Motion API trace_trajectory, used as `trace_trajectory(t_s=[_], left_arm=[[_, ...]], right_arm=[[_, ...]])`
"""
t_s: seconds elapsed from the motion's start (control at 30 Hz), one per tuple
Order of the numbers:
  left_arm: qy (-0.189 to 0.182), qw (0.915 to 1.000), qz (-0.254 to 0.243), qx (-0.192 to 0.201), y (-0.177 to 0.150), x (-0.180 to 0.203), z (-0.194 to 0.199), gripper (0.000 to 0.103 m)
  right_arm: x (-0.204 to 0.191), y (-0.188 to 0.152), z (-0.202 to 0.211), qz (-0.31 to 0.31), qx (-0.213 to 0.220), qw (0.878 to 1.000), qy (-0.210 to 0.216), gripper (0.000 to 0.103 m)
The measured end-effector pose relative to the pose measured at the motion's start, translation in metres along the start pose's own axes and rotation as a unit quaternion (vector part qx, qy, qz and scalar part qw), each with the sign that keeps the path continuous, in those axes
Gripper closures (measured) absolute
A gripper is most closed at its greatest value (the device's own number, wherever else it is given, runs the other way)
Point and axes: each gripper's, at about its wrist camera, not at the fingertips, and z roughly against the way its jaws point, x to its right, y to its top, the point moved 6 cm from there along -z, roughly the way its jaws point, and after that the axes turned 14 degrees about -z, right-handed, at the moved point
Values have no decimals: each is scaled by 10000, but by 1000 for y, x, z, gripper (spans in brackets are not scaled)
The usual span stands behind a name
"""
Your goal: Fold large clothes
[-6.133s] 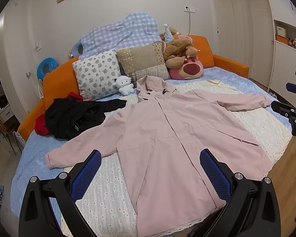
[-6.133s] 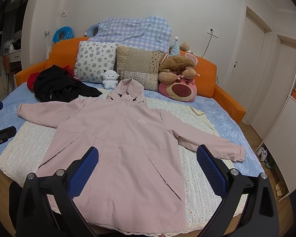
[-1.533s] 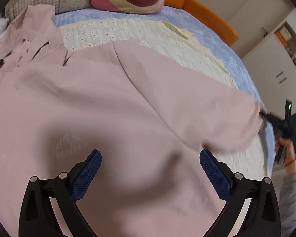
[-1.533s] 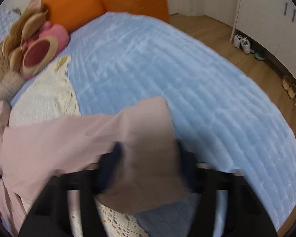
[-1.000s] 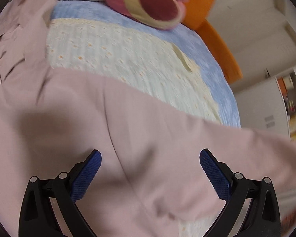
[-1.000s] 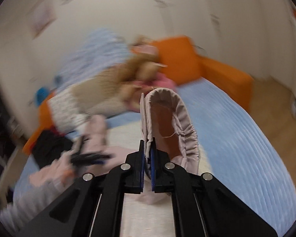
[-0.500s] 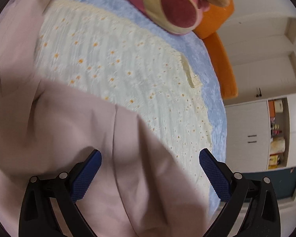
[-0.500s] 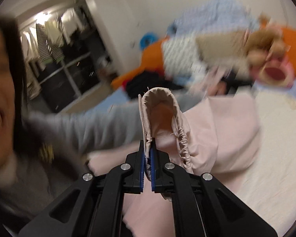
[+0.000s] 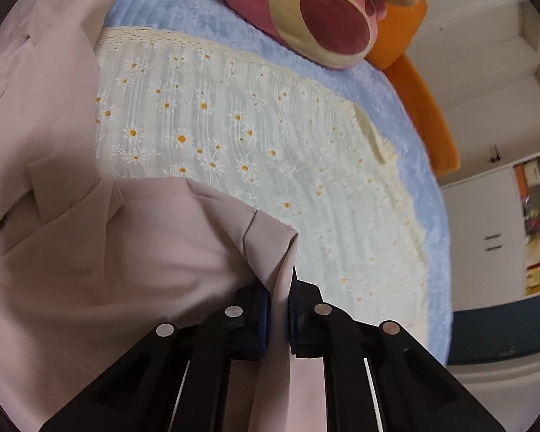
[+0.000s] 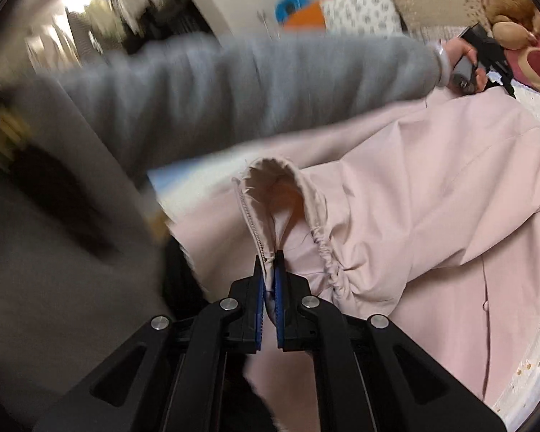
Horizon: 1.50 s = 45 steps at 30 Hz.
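**Pink coat: 1st sleeve fold in hand, most folding still ahead**

Item 1, the pink coat (image 9: 72,252). I have it lying on the daisy-print blanket (image 9: 234,126), which is spread over the blue bedcover (image 9: 424,187). Its body fills the left and near part of my left wrist view; the collar end runs off toward the far left. In the right wrist view, the sleeve cuff (image 10: 288,194) stands up out of my grip, gathered at its elastic, with the sleeve trailing back across the coat's body rather than out to the side.

Item 2, left gripper (image 9: 278,318). Its jaws have just been closing and now pinch a folded edge of the coat at the shoulder side, fabric plainly between the pads.

Item 3, right gripper (image 10: 269,306). Clamped tight on the cuff's edge.

Item 4, progress, as I judge it. 1 sleeve is being carried inward over the body, not yet laid flat. The other sleeve is out of view, so I cannot tell its state. The side folds and the lengthwise fold are, I think, still to come.

Item 5, surroundings. A grey sleeve (image 10: 270,82) reaches across the right wrist view to the hand (image 10: 460,57) holding the far gripper. A pink plush toy (image 9: 316,18) rests at the far side against the orange bolster (image 9: 424,108). White cupboards (image 9: 493,234) stand far right.
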Motion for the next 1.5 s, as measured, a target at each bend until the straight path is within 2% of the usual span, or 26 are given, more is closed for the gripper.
trace_trajectory(t_s=[0.13,0.17,0.2,0.23,0.27,0.3,0.33,0.37,0.47,0.53,0.57,0.6,0.63,0.7,0.8,0.9,1.0,1.1,1.17,1.23,1.27,1.3,1.33,1.37,1.43,1.5], left_arm=[[64,9999,-44,133,-9,-5,-8,85],[29,9998,-29,186,-11,-6,-6,77],[-32,9998,23,212,-13,-5,-2,53],[-89,9997,37,214,-15,-4,2,42],[-114,9997,33,223,-18,-1,11,17],[-82,9997,11,229,-21,2,19,10],[-24,9996,-79,264,-25,6,32,10],[56,9994,-230,259,-30,11,45,10],[319,9969,-699,186,-57,21,86,10],[386,9946,-961,74,-92,27,111,10],[341,9940,-1035,-34,-112,29,120,10],[241,9935,-1084,-241,-145,33,127,10],[133,9930,-1110,-378,-168,37,130,10],[-430,9898,-1181,-665,-236,54,136,10],[-802,9804,-1388,-1143,-321,78,135,10],[-577,9699,-1631,-1711,-389,92,129,10],[-553,9687,-1749,-1674,-414,104,138,10],[-993,9661,-1424,-1910,-432,115,140,14],[-1060,9637,-1469,-1963,-438,121,141,25],[-991,9643,-1601,-1864,-446,123,144,39],[-1052,9647,-1596,-1814,-455,126,149,52],[-1165,9646,-1550,-1786,-458,126,151,71],[-1369,9646,-1424,-1747,-461,126,157,78],[-1652,9637,-1273,-1669,-463,127,164,80],[-1856,9628,-1262,-1507,-468,127,173,81],[-1571,9684,-1345,-1391,-473,115,177,81]], right_arm=[[27,-26,-41,-31,-585,9948,-829,96],[28,-29,-45,13,-667,9936,-914,93],[27,-34,-46,84,-760,9920,-1007,91],[23,-37,-43,157,-791,9903,-1129,87],[20,-37,-40,162,-811,9901,-1134,65],[16,-37,-35,150,-783,9905,-1120,38],[11,-33,-25,141,-652,9914,-1127,29],[5,-26,-7,186,-333,9929,-1123,23],[6,-20,42,53,396,9919,-1203,19],[28,-2,73,-259,990,9807,-1667,19],[41,1,84,-424,1163,9750,-1846,20],[59,11,93,-688,1412,9643,-2132,31],[69,14,97,-800,1493,9591,-2268,38],[97,23,96,-1171,1626,9504,-2380,67],[114,18,77,-1675,1401,9577,-1875,72],[112,6,43,-1758,816,9608,-1981,70],[101,-14,16,-1854,476,9649,-1798,70],[97,-10,12,-2140,560,9635,-1511,70],[103,-3,13,-2277,717,9605,-1427,72],[109,5,18,-2447,816,9572,-1312,94],[113,9,19,-2518,823,9560,-1259,99],[112,8,24,-2597,866,9540,-1225,99],[108,3,30,-2592,900,9526,-1315,99],[107,2,37,-2537,928,9520,-1438,99],[103,-3,56,-2483,1068,9493,-1605,99],[103,-4,68,-2487,1224,9450,-1738,99]])
